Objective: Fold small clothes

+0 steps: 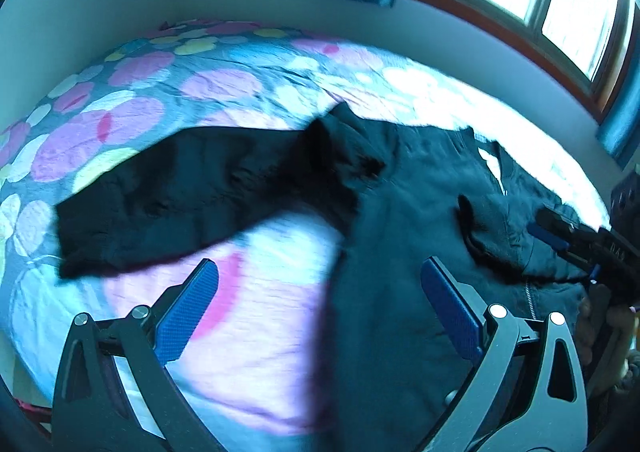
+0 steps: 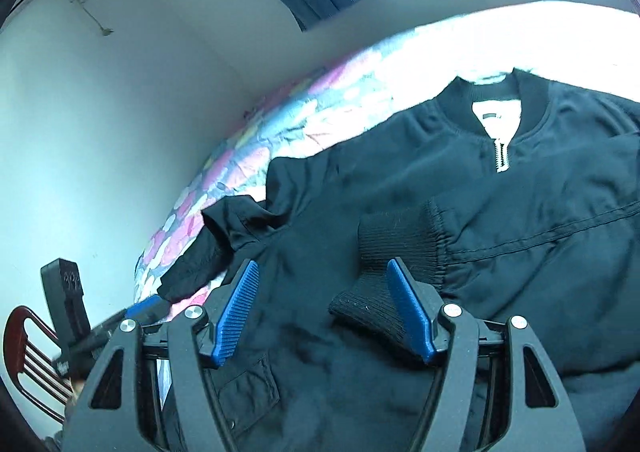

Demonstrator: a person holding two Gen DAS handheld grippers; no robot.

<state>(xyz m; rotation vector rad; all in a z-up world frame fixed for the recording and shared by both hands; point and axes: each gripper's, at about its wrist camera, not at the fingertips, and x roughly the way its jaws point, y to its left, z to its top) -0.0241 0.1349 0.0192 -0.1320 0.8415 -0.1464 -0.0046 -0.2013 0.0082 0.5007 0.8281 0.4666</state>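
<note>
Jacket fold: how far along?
Done: one sleeve is folded across the black jacket, its ribbed cuff lying on the chest. In hand: nothing; right gripper and left gripper both stand open. Left: the other sleeve lies stretched out over the bedspread, and the body is unfolded.

The jacket (image 2: 460, 187) lies flat on the bed (image 1: 224, 83), collar (image 2: 496, 103) toward the wall behind. One sleeve (image 2: 400, 248) is folded across its front, just before my right claw (image 2: 324, 312); the other sleeve (image 1: 180, 191) stretches left beyond my left claw (image 1: 320, 308)
</note>
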